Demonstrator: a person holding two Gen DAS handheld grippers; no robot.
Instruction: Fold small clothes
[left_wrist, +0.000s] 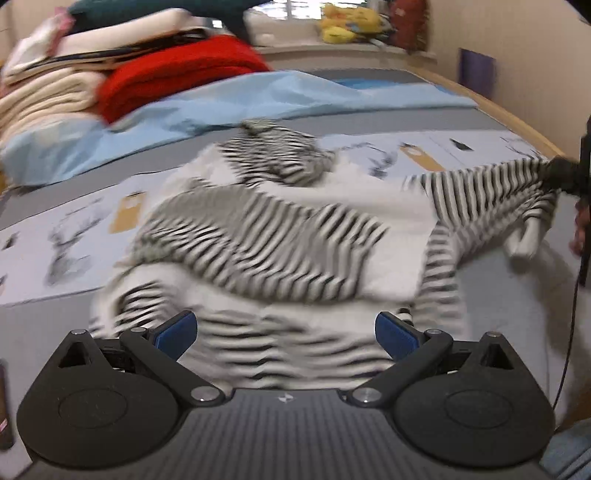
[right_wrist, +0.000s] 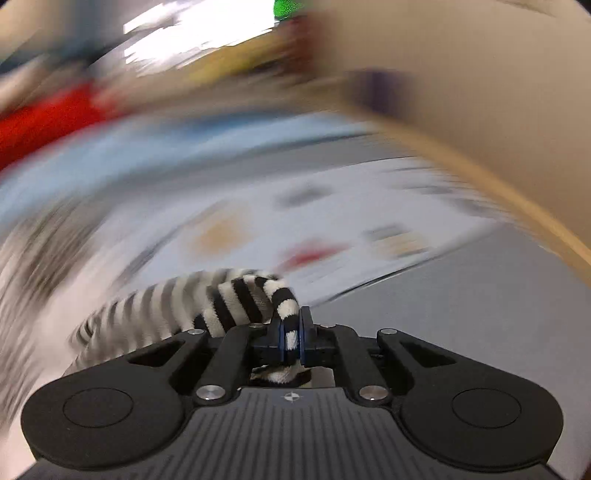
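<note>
A black-and-white striped garment lies rumpled on the bed. The right claw pinches one sleeve, stretched sideways; the left claw hovers open above the hem. Spreading seems underway; next, flatten it before folding.
</note>
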